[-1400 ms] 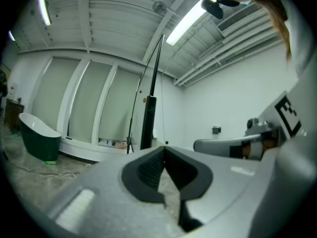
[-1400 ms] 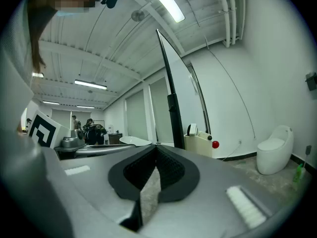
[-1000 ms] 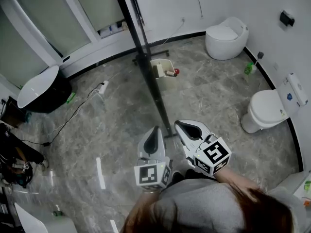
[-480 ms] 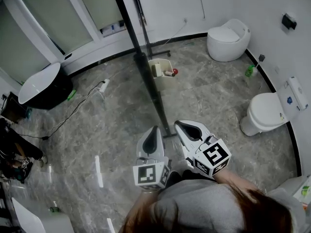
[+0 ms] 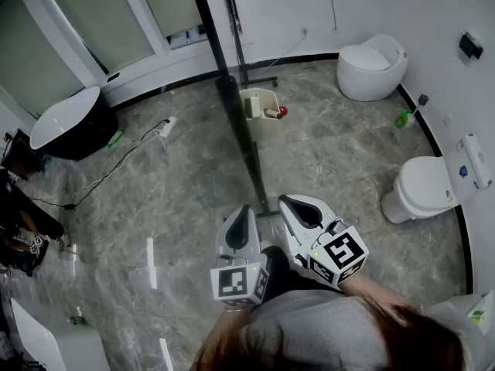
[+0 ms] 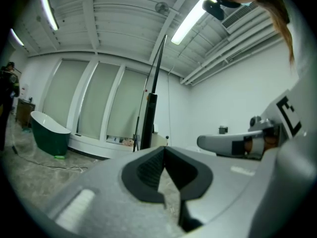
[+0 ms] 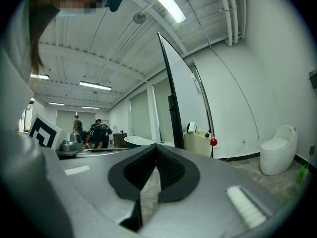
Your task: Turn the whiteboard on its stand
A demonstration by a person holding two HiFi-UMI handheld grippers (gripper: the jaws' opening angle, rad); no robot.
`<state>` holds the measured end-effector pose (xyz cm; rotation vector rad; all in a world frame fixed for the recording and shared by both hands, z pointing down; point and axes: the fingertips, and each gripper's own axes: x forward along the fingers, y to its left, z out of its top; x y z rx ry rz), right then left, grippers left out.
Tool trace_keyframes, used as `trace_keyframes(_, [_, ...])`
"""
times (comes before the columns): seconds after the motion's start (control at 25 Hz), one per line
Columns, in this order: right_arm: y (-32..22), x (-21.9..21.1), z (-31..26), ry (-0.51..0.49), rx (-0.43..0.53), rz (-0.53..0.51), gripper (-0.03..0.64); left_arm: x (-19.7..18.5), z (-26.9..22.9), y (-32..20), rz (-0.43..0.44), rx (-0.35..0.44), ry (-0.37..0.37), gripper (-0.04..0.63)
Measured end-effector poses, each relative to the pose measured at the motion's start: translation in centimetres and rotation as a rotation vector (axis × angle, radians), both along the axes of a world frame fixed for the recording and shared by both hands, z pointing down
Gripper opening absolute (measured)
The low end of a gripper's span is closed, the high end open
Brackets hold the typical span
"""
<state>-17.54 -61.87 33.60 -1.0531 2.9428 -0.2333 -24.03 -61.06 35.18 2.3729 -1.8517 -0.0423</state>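
The whiteboard [image 5: 232, 99] stands edge-on in the head view, a thin dark line running from the top down to its stand's foot [image 5: 265, 209] on the marble floor. Its white face [image 7: 187, 100] rises ahead in the right gripper view, and its dark edge [image 6: 150, 114] shows in the left gripper view. My left gripper [image 5: 243, 209] and right gripper [image 5: 288, 200] hover side by side just short of the stand's foot, apart from the board. The left gripper [image 6: 163, 150] and the right gripper [image 7: 156, 147] are both shut with nothing between their pads.
A beige cistern with a red ball [image 5: 261, 113] stands behind the board. White toilets sit at the right [image 5: 421, 188] and back right [image 5: 373, 64]. A dark bathtub [image 5: 69, 126] and a cable with a power strip [image 5: 165, 127] are at the left. People stand far left [image 7: 96, 131].
The head view has shifted slightly, so the room sits a little lower and further right. Both grippers keep their place near the stand's foot and stay shut.
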Motion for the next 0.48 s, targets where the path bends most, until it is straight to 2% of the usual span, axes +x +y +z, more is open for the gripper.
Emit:
trace_keyframes(0.2, [-2.1,-0.5,0.5,-0.015,-0.026,0.018,0.003,-0.3,1.0,-1.8,0.026,-0.016,0.010,0.000])
trace_keyframes(0.48, [-7.7,-1.9,0.2,-0.004,-0.026,0.066,0.003,-2.3,0.4,-7.5,0.055,0.002,0.031,0.000])
